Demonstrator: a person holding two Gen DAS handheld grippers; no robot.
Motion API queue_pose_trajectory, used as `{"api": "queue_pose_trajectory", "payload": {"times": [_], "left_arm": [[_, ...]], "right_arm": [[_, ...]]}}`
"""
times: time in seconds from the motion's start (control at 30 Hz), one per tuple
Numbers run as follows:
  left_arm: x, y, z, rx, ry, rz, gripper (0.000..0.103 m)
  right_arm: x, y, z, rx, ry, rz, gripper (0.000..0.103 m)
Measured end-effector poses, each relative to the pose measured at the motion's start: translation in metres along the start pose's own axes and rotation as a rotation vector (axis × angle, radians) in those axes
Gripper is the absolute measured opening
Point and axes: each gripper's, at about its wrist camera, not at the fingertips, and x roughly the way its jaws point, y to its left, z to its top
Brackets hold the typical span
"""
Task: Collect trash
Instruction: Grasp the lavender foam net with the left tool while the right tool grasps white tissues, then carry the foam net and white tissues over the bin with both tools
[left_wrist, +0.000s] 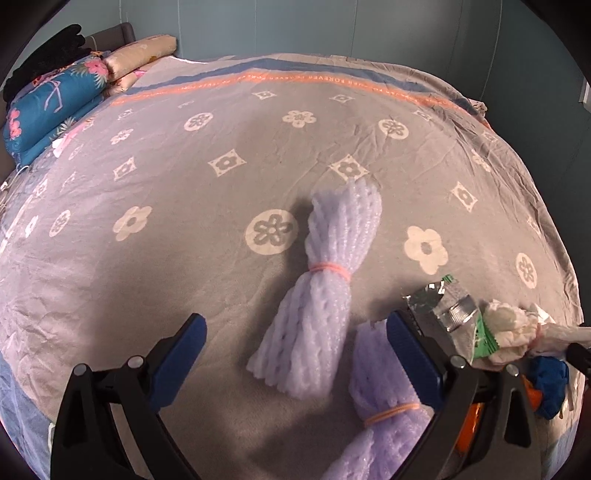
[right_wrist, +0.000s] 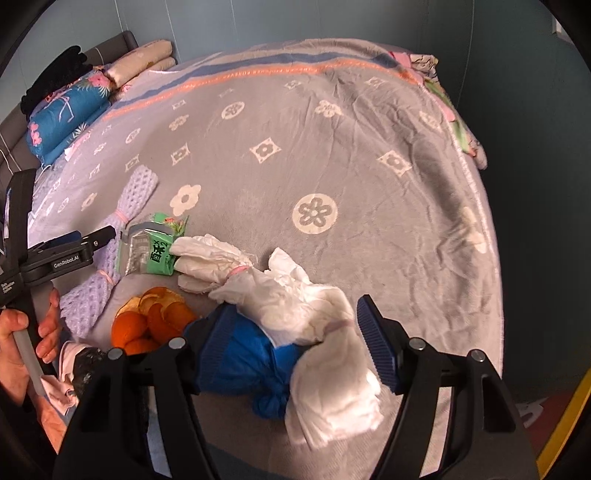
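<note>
Trash lies on a grey flowered blanket (left_wrist: 184, 192). My left gripper (left_wrist: 301, 354) is open and points down at a lavender foam net bundle (left_wrist: 321, 288) tied with a pink band. Its near end lies between the fingers. A second foam bundle (left_wrist: 384, 406) lies against the right finger (left_wrist: 413, 362). My right gripper (right_wrist: 297, 343) is open astride a crumpled blue bag (right_wrist: 251, 362) and a white tissue wad (right_wrist: 325, 369). The pads are close beside these two, with no clear squeeze. Orange peels (right_wrist: 155, 321), a green foil wrapper (right_wrist: 151, 251) and another tied tissue (right_wrist: 210, 258) lie just beyond.
A folded blue floral quilt (left_wrist: 48, 107), beige pillows (left_wrist: 144, 55) and a black item (left_wrist: 44, 55) sit at the headboard. The bed's right edge (right_wrist: 495, 258) drops to the floor. A hand (right_wrist: 22, 332) holds the left gripper's handle. A dark item on pink cloth (right_wrist: 81, 365) lies at lower left.
</note>
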Motion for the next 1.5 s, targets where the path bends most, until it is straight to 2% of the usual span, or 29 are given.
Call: {"api": "queue_pose_trajectory", "payload": {"times": [0.1,0.23,0.3,0.33,0.4,0.5,0.67,1.23,1.43,1.5], "left_arm": [[0.001,-0.002,0.004,0.014,-0.001,-0.024,0.081],[0.003,-0.004,0.009,-0.003,0.003,-0.093,0.076],[0.009,-0.005,0.009,-0.006,0.023,-0.111,0.060],[0.013,-0.003,0.008,-0.022,0.044,-0.134,0.056],[0.020,0.001,0.006,-0.047,0.065,-0.145,0.037],[0.019,0.005,0.006,-0.061,0.054,-0.160,0.030],[0.005,0.006,0.010,-0.067,0.019,-0.181,0.027],[-0.055,0.027,0.016,-0.112,-0.110,-0.246,0.027],[-0.077,0.030,0.009,-0.115,-0.129,-0.277,0.027],[-0.079,0.028,0.007,-0.118,-0.110,-0.283,0.027]], "right_arm": [[0.011,0.002,0.001,0.011,0.017,0.011,0.051],[0.016,0.003,0.001,0.018,0.020,0.036,0.044],[0.017,0.003,0.001,0.022,0.022,0.042,0.039],[0.017,0.003,0.001,0.029,0.025,0.050,0.034],[0.018,0.001,0.001,0.042,0.033,0.071,0.024],[0.019,0.000,0.001,0.045,0.040,0.081,0.016],[0.008,0.000,0.003,0.038,0.010,0.101,0.012],[-0.045,-0.020,0.008,0.114,-0.091,0.144,0.011],[-0.062,-0.019,-0.004,0.131,-0.091,0.147,0.011],[-0.069,-0.018,-0.011,0.131,-0.086,0.147,0.011]]}}
